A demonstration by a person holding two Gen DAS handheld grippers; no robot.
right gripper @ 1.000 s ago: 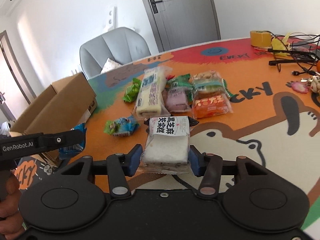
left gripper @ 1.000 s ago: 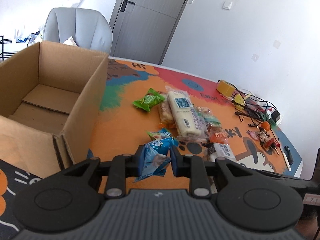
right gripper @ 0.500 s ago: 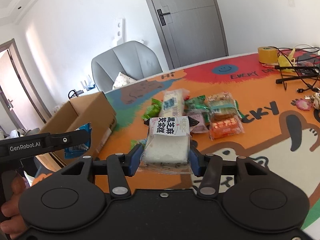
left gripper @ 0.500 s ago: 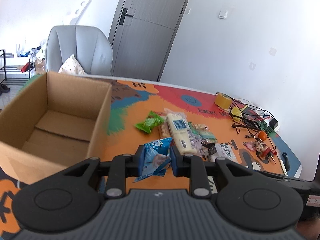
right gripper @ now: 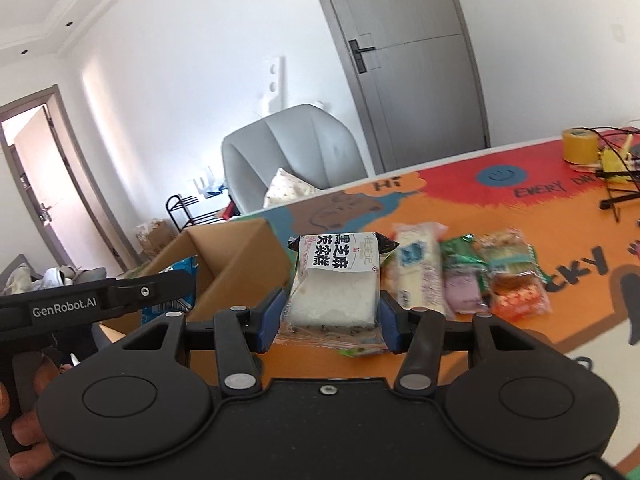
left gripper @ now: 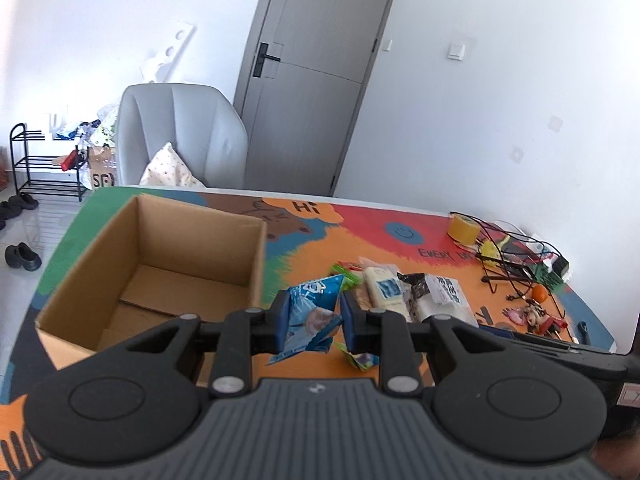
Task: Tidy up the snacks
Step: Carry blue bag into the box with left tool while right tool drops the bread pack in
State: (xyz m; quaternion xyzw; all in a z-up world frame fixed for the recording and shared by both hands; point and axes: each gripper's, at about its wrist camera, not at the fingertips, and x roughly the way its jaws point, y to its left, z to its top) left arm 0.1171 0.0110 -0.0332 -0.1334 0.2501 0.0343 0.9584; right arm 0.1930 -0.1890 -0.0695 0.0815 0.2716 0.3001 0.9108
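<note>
Low in the middle of the left wrist view, a crinkled blue foil snack packet (left gripper: 314,314) is pinched between the blue pads of the left gripper (left gripper: 314,322), so the jaws are clamped nearly together on it. To the left of centre an open brown cardboard box (left gripper: 100,256) is seen with only its bare floor showing. It's parked on the colourful cartoon-print table mat (left gripper: 320,236). Right of the packet, a small pile of loose snacks is spread on the orange patch, including a long pale cream-filled bar in clear wrap (left gripper: 382,288), and a tiny green-and-blue wrapper (left gripper: 362,358) is spotted just under the right pad. A yellow roll of tape (left gripper: 462,228) and a tangle of black cables (left gripper: 508,256) are parked at the right edge, and a grey padded armchair (left gripper: 176,132) is visible behind the table, upper left.

Over in the right wrist view, a white square rice cake in clear wrap with a black-and-white label (right gripper: 334,288) is gripped at centre by the right gripper (right gripper: 332,322), jaws closed snug on both its sides. The cardboard box is seen left of centre, and the left gripper, marked with white lettering, is poked in from the left edge with the blue packet held beside the box. The rest of the snack pile is lined up right of the cake on the mat.
</note>
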